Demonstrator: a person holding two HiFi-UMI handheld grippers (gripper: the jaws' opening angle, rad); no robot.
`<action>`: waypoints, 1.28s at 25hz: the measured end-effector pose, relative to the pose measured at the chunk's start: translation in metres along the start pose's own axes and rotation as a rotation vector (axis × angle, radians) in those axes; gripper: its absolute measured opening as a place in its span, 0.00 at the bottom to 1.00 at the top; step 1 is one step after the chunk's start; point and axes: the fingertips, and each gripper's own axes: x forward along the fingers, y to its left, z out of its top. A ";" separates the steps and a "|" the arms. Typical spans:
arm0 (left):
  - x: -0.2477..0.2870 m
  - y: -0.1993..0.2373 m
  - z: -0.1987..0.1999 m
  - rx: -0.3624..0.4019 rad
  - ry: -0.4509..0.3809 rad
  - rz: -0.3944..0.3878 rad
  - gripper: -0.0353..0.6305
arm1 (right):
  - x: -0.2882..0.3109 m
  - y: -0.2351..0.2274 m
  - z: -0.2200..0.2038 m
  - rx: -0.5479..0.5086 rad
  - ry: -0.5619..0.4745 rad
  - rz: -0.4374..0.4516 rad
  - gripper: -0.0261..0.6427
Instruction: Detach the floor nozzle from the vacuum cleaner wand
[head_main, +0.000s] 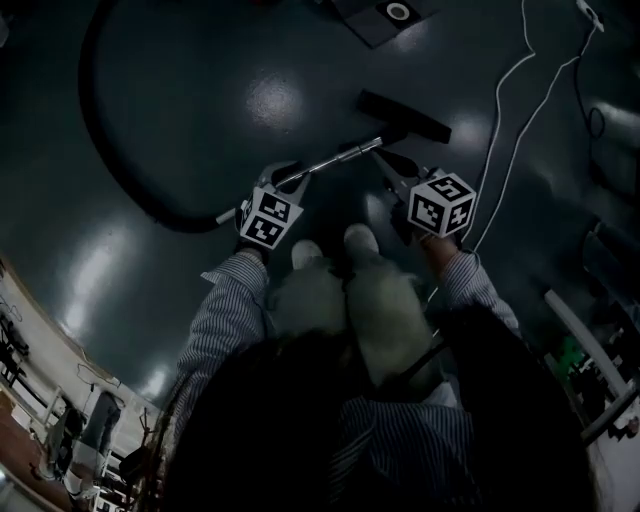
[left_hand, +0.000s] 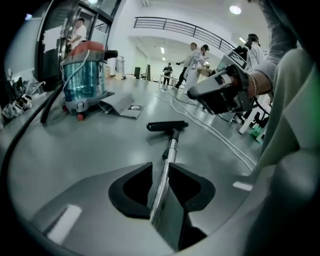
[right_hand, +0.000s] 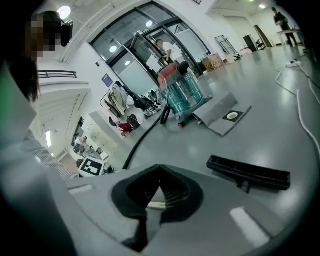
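Right now L tongs (left_hand: 161, 182) pinch the chrome wand (left_hand: 171, 150) well back from the nozzle (head_main: 405, 116). The nozzle lies flat on the floor (head_main: 200, 70), joined to the wand's far end. R tongs (right_hand: 160, 171) are pressed together at the tips, empty, just beside the nozzle's neck and above the wand. Open floor beyond the nozzle; white cables (head_main: 500, 110) run to its right, black hose (head_main: 100, 130) curves well to its left.

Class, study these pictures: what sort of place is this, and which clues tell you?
Probably a big indoor hall used as a lab or workshop: a wide, glossy grey floor, a railed upper balcony, tall glass doors, and white cables trailing loose across the floor.
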 end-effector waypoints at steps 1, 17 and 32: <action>0.012 0.001 -0.008 0.023 0.023 -0.021 0.23 | 0.009 -0.008 -0.003 0.000 -0.003 -0.002 0.04; 0.109 -0.015 -0.092 0.333 0.271 -0.204 0.37 | 0.059 -0.070 -0.027 0.089 -0.062 -0.029 0.04; 0.045 -0.015 -0.048 0.145 0.269 -0.237 0.32 | 0.022 -0.032 0.007 0.085 -0.091 -0.037 0.04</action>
